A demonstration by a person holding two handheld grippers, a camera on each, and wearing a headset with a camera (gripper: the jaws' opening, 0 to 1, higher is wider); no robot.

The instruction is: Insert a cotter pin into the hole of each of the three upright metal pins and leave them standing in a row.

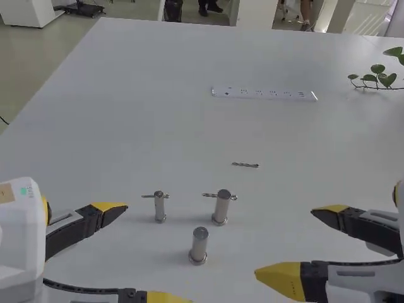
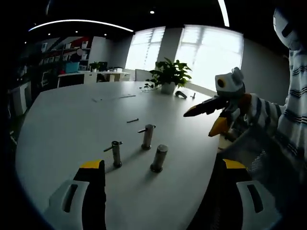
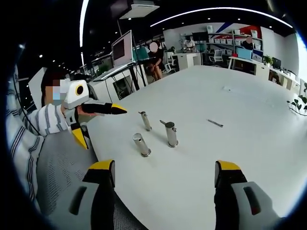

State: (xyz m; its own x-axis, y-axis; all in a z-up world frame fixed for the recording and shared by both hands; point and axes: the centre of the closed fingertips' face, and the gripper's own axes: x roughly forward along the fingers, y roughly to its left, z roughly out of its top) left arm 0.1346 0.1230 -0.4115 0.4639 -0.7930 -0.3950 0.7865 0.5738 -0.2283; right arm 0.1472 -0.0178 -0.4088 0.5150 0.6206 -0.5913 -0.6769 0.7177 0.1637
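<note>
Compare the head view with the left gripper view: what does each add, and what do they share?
Head view adds the floor beyond the table's far edge and people's shoes there. Left gripper view adds bright windows, shelving and the person's striped sleeve. Shared: three metal pins, two holding cotter pins, a loose cotter pin, left gripper and right gripper open.

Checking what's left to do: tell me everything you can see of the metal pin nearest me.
The nearest metal pin is a short silvery cylinder with a wider foot, standing upright on the white table. No cotter pin crosses its top, unlike the two pins behind it. Its hole cannot be made out. Nothing but the table touches it.
</note>
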